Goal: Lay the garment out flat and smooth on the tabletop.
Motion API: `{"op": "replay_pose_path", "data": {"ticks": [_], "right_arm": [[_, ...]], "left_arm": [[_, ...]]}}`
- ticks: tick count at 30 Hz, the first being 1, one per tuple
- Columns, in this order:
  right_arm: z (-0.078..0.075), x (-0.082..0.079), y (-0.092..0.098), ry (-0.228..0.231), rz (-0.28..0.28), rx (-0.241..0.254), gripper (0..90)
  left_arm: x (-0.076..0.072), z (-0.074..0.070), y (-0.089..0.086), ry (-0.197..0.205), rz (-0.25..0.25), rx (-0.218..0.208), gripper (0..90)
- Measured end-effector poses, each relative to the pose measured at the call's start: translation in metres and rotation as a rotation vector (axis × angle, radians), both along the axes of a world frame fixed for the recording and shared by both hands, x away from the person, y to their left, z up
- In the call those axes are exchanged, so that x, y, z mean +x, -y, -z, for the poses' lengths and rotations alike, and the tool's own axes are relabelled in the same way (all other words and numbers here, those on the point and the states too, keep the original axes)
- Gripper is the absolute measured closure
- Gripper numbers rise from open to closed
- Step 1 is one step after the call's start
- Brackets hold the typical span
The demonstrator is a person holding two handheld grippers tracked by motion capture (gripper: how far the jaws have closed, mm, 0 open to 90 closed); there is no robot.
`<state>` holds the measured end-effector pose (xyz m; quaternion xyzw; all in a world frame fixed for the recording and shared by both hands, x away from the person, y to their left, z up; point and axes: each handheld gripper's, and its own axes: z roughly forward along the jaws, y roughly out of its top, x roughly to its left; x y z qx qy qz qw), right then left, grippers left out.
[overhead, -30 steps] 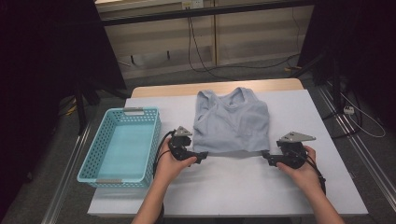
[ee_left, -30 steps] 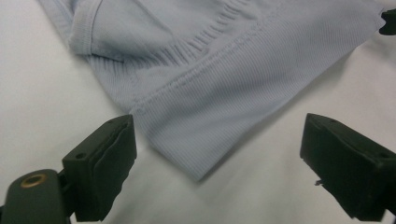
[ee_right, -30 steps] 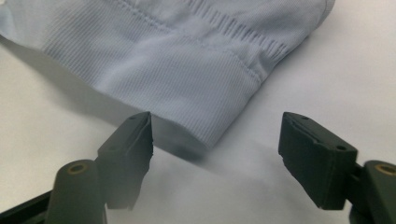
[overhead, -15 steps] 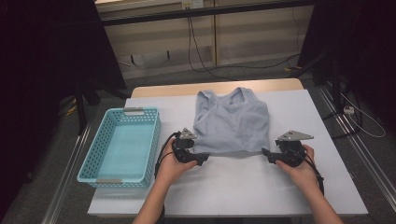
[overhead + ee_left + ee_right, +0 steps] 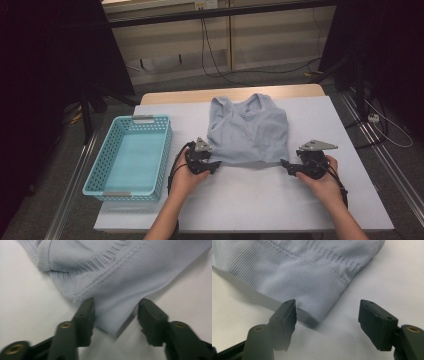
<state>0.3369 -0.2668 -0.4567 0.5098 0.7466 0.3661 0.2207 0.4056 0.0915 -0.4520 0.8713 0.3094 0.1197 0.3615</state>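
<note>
A pale blue ribbed tank top (image 5: 248, 130) lies flat on the white table (image 5: 250, 195), neck toward the far side. My left gripper (image 5: 214, 165) is at its near-left hem corner, open. In the left gripper view that corner (image 5: 117, 315) lies between the two black jaws of the left gripper (image 5: 115, 312). My right gripper (image 5: 286, 165) sits at the near-right hem corner, open. In the right gripper view the hem corner (image 5: 317, 307) reaches just inside the wide gap of the right gripper (image 5: 327, 312), close to the left jaw.
A turquoise plastic basket (image 5: 131, 153) stands on the left part of the table with nothing in it. A wooden table edge (image 5: 230, 93) runs along the far side. Cables (image 5: 220, 60) trail on the floor beyond the table.
Both grippers have slid a little closer to the hem corners of the tank top. The left one now has the corner between its jaws. The garment has not moved.
</note>
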Motion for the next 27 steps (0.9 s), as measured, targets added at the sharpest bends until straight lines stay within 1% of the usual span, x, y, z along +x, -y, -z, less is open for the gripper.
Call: {"op": "replay_pose_path", "data": {"ticks": [4, 5, 6, 10, 12, 14, 16, 18, 20, 22, 26, 27], "right_arm": [[-0.001, -0.001, 0.0, 0.005, 0.0, 0.006, 30.2], [-0.001, -0.001, 0.0, 0.005, 0.0, 0.007, 30.1], [-0.001, -0.001, 0.0, 0.003, -0.001, 0.007, 29.7], [0.0, -0.001, -0.001, -0.003, -0.005, 0.008, 28.8], [0.0, -0.001, -0.001, -0.004, -0.007, 0.008, 28.6], [0.0, -0.001, -0.001, -0.007, -0.01, 0.011, 28.1], [0.0, -0.002, -0.001, -0.008, -0.009, 0.018, 27.5], [0.0, -0.002, -0.001, -0.006, -0.004, 0.021, 24.9], [-0.001, -0.002, 0.001, -0.005, 0.002, 0.03, 24.5], [0.0, -0.002, 0.001, -0.009, 0.001, 0.032, 24.5], [0.001, -0.002, -0.002, -0.02, -0.019, 0.024, 25.0], [0.001, -0.002, -0.003, -0.02, -0.029, 0.02, 25.3]], "left_arm": [[0.002, 0.0, -0.003, -0.02, -0.037, -0.032, 69.4], [0.001, 0.001, -0.004, -0.027, -0.056, -0.05, 73.1], [0.001, 0.002, -0.005, -0.039, -0.065, -0.063, 76.5], [0.001, 0.0, -0.004, -0.076, -0.067, -0.073, 84.9], [0.001, 0.0, -0.004, -0.092, -0.074, -0.083, 87.0], [0.002, -0.002, -0.006, -0.119, -0.092, -0.118, 88.2], [0.002, -0.006, -0.008, -0.122, -0.105, -0.143, 88.7], [0.002, -0.012, -0.013, -0.119, -0.117, -0.177, 88.8], [0.002, -0.018, -0.017, -0.119, -0.122, -0.21, 88.9], [0.002, -0.02, -0.02, -0.112, -0.125, -0.215, 88.9], [0.003, -0.02, -0.021, -0.118, -0.133, -0.23, 88.9], [0.003, -0.02, -0.021, -0.119, -0.129, -0.225, 88.9]]}}
